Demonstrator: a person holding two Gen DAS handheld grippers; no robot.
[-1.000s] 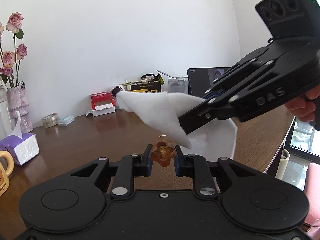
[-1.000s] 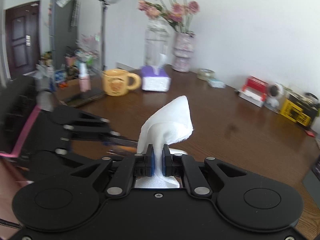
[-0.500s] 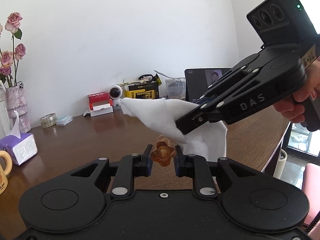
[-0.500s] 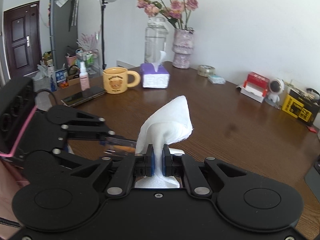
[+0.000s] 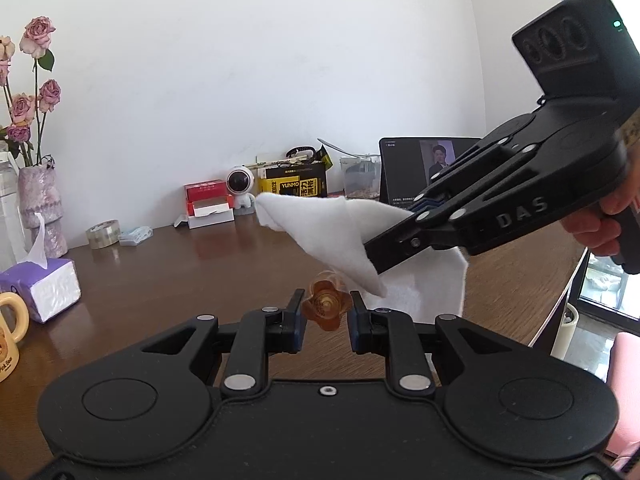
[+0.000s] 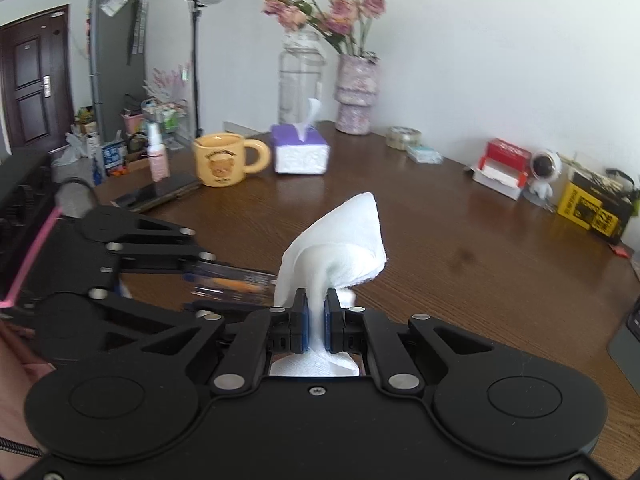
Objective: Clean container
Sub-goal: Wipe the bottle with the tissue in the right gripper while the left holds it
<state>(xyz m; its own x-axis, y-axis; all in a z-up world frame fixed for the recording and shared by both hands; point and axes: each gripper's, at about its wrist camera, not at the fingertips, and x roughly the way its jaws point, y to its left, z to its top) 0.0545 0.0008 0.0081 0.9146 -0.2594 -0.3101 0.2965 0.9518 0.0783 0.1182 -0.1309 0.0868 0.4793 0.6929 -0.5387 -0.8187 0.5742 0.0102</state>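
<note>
- Overhead of the wooden table (image 6: 460, 240), a small amber container (image 5: 326, 306) is clamped by the left gripper (image 5: 326, 312).
- A white cloth (image 6: 340, 248) is pinched tight by the right gripper (image 6: 316, 320), touching the container.

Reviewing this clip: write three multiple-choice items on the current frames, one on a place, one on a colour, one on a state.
1. Where does the tissue box stand?
A. Between yellow mug and vase
B. On the floor
C. On the tablet

2. What colour is the cloth?
A. Blue
B. White
C. Green

3. How is the right gripper?
A. Wide open
B. Out of view
C. Shut on the cloth

Answers: 1 A, the right wrist view shows it on the table there. 2 B, white in both views. 3 C, its pads pinch the cloth.
</note>
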